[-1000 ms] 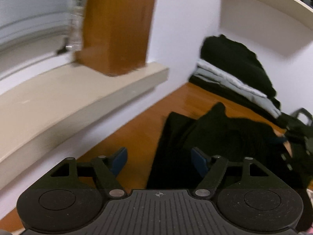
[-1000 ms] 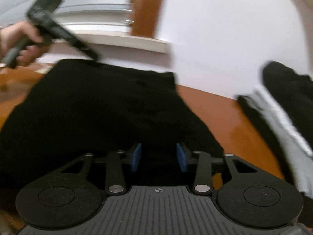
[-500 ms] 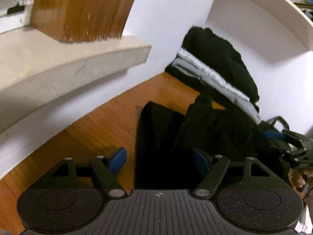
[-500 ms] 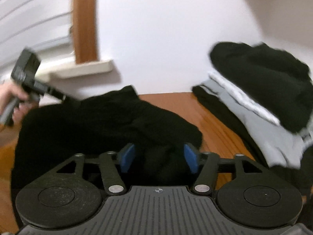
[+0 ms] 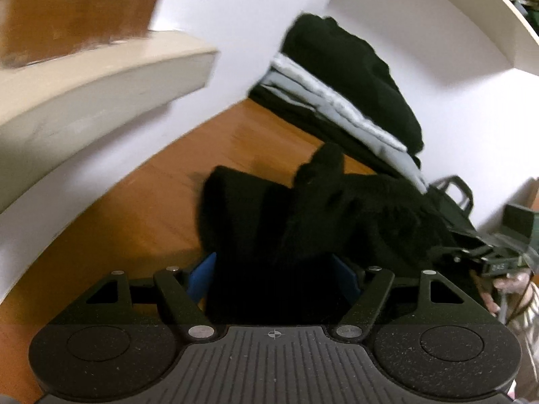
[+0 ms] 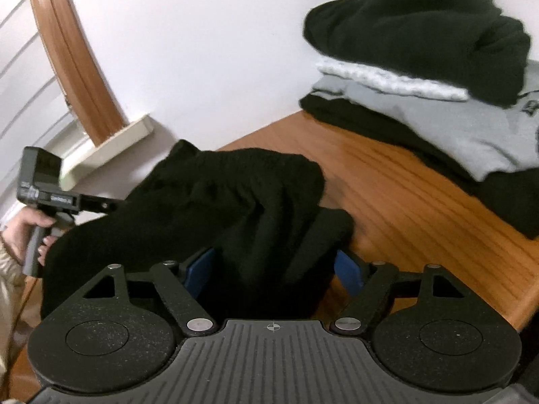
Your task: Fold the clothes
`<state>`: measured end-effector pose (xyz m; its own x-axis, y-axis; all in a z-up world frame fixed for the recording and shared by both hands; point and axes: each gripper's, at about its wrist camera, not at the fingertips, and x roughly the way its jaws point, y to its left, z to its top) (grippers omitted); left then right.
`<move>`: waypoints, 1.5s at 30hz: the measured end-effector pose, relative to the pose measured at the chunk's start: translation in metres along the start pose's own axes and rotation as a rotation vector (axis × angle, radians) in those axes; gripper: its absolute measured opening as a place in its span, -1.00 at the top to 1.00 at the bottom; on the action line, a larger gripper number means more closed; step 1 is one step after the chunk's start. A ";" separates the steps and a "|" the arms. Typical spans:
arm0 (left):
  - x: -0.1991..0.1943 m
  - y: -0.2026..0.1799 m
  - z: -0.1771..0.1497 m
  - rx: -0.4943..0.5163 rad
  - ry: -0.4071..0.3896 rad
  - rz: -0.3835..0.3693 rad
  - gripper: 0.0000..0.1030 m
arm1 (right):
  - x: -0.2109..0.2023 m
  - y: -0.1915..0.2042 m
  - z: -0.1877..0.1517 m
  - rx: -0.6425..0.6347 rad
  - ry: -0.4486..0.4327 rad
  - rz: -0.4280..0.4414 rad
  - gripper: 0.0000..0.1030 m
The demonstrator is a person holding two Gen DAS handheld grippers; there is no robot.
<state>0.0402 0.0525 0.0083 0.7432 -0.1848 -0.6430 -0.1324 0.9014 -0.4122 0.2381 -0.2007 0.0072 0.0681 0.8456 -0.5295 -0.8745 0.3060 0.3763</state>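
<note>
Right wrist view shows the wooden tabletop point(image 6: 397, 181) running from the white wall point(image 6: 209, 43) toward the camera, and it is the broadest surface in either picture. On it, against the wall at the far right, sits a stack of folded clothes point(image 6: 438, 77): a black knit on top, grey layers under it, and a black layer at the bottom. Nearer the camera lies the black garment point(image 6: 235, 202), bunched and partly lifted off the wood, its folds rising toward both grippers. A pale windowsill point(image 6: 111, 141) with a brown wooden frame point(image 6: 74, 64) above it stands at the left. The right gripper point(image 6: 274, 269) has its blue-padded jaws spread wide, with a thick bundle of the black cloth sitting between them; whether the pads press it cannot be told. At the left edge the person's left hand point(image 6: 23, 232) holds the handle of the other tool. In the left wrist view the left gripper point(image 5: 271, 274) likewise stands with jaws wide apart and the black garment point(image 5: 303, 215) filling the gap between the blue pads. The same stack point(image 5: 343, 94) lies beyond on the tabletop point(image 5: 141, 208), below a white shelf point(image 5: 448, 17).
</note>
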 end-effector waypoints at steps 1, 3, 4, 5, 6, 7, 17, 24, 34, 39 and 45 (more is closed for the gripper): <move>0.003 -0.001 0.002 0.000 0.009 -0.006 -0.21 | 0.004 0.003 0.001 -0.012 0.001 0.002 -0.44; 0.008 -0.002 0.006 -0.004 0.029 -0.019 0.13 | 0.012 0.007 0.004 -0.025 0.005 0.011 -0.19; 0.009 -0.002 0.006 -0.002 0.033 -0.019 0.28 | 0.015 0.006 0.006 -0.013 0.008 0.023 0.05; 0.008 -0.004 0.006 0.006 0.031 -0.013 0.34 | 0.018 0.005 0.007 -0.001 0.012 0.036 0.23; 0.006 -0.005 0.005 0.017 0.020 -0.006 0.47 | 0.021 0.004 0.008 0.012 0.015 0.050 0.28; 0.001 -0.008 0.003 0.025 0.003 0.001 0.53 | 0.022 0.004 0.008 0.018 0.015 0.061 0.34; -0.055 -0.071 0.001 0.163 -0.191 0.061 0.60 | -0.034 0.053 0.002 -0.194 -0.213 0.028 0.52; -0.078 -0.132 0.044 0.264 -0.358 0.048 0.62 | -0.092 0.080 0.023 -0.371 -0.427 -0.018 0.53; -0.008 -0.206 0.260 0.460 -0.435 0.075 0.63 | -0.124 -0.001 0.146 -0.282 -0.643 -0.112 0.54; 0.100 -0.226 0.383 0.580 -0.376 0.287 0.03 | -0.097 -0.091 0.232 -0.071 -0.610 -0.280 0.42; 0.184 -0.207 0.391 0.559 -0.394 0.433 -0.36 | -0.040 -0.184 0.248 0.048 -0.452 -0.531 -0.02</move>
<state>0.4610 -0.0148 0.2273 0.8911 0.2834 -0.3544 -0.1918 0.9430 0.2718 0.5153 -0.1827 0.1478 0.6827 0.6719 -0.2871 -0.6458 0.7387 0.1929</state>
